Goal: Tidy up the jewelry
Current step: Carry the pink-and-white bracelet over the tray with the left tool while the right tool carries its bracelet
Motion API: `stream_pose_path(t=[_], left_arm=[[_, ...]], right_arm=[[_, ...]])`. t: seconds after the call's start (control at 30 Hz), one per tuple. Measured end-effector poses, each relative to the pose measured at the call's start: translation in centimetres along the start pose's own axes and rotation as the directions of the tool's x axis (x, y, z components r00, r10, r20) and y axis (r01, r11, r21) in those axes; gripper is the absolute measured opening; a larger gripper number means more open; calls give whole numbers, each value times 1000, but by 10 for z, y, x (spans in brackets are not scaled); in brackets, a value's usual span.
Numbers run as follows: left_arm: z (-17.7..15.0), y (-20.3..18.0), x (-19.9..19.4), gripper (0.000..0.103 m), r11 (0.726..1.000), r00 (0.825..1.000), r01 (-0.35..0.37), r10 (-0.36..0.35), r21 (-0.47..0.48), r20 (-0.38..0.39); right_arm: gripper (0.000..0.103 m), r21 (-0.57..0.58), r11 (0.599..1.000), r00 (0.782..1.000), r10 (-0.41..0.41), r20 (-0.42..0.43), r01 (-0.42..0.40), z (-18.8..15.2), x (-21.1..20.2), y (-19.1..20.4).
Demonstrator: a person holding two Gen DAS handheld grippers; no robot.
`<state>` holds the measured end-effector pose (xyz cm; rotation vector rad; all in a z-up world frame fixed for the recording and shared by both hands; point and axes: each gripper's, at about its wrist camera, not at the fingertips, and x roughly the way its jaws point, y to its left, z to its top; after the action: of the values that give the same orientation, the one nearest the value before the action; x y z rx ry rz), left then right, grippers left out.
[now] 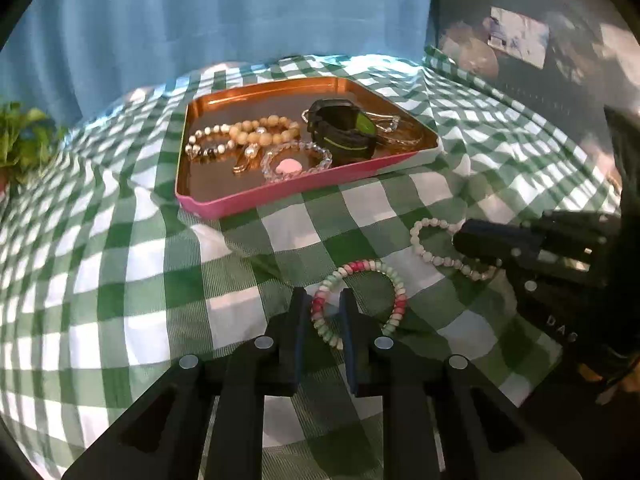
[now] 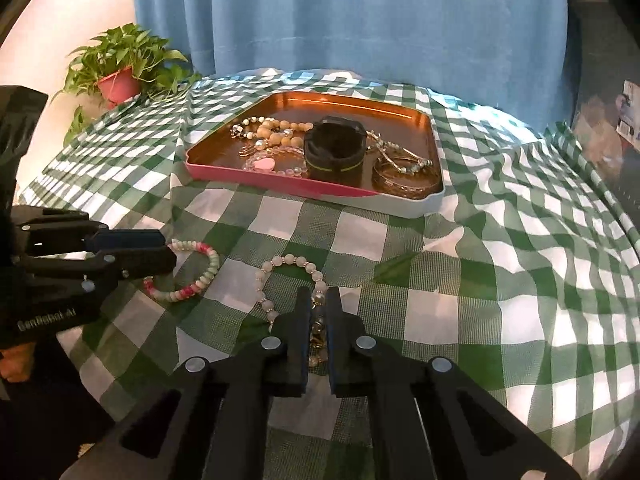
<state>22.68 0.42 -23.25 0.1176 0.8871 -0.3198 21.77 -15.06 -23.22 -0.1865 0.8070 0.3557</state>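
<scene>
The landmark is the pink-walled tray [image 1: 280, 194], which rests on the green-and-white checked cloth [image 1: 120, 280] covering the worktop. Inside the tray lie a tan bead bracelet [image 1: 264, 128], a clear bead bracelet with a pink charm [image 1: 296, 160], a black watch roll with a green stripe [image 1: 344, 132] and thin gold bangles [image 1: 400, 136]; the bangles occupy the tray corner next to the watch roll. In front of the tray, on the cloth, lie two further items. The pink-and-green bead bracelet [image 1: 360, 300] lies flat near the tray's front wall, and the left hand-held gripper [image 1: 326, 300] straddles its near-left arc: one finger stands inside the loop, the other outside, with the jaws narrowed around the beads but a small gap visible on either side. The white bead bracelet [image 2: 288, 280] lies beside it, farther toward the tray's bangle end. The right hand-held gripper [image 2: 318, 300] has its jaws nearly closed on the near end of this bracelet, with beads and a metallic charm pinched between the pads. A potted plant [image 2: 120, 68] stands beyond the tray's far left corner, and a blue curtain [image 2: 360, 20] hangs behind the tray.
</scene>
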Motion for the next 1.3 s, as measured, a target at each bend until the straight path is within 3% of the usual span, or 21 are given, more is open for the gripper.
stream_pose_path(t=[0.03, 0.07, 0.17, 0.33, 0.63, 0.93, 1.13, 1.3], left_arm=[[1, 2, 0, 16, 1000, 1000, 17, -18, -23, -4], [1, 1, 2, 6, 999, 1000, 23, -23, -47, -8], [3, 4, 4, 6, 994, 998, 54, -56, -90, -25], [17, 0, -3, 6, 992, 1000, 11, -13, -125, -18], [46, -9, -86, 6, 991, 994, -15, 28, -133, 102], [73, -24, -174, 6, 992, 965, -36, 66, -117, 255], [84, -20, -184, 6, 992, 956, -38, 70, -119, 283], [98, -8, -165, 6, 991, 960, -47, 79, -124, 270]], right_arm=[[6, -4, 1000, 1000, -2, 0, 2, 0, 0, 0], [5, 1, 1000, 1000, -3, -1, 3, 0, 0, 0], [4, 33, 999, 1000, -3, 8, 3, 1, -2, -5], [4, 102, 994, 998, 24, 50, -29, 15, -16, -9], [4, 136, 991, 988, -30, 152, 9, 44, -91, 8], [5, 89, 996, 958, -38, 285, 14, 79, -182, 30], [5, 79, 997, 946, -37, 324, 11, 93, -195, 30], [5, 78, 997, 947, -29, 320, 5, 103, -180, 22]])
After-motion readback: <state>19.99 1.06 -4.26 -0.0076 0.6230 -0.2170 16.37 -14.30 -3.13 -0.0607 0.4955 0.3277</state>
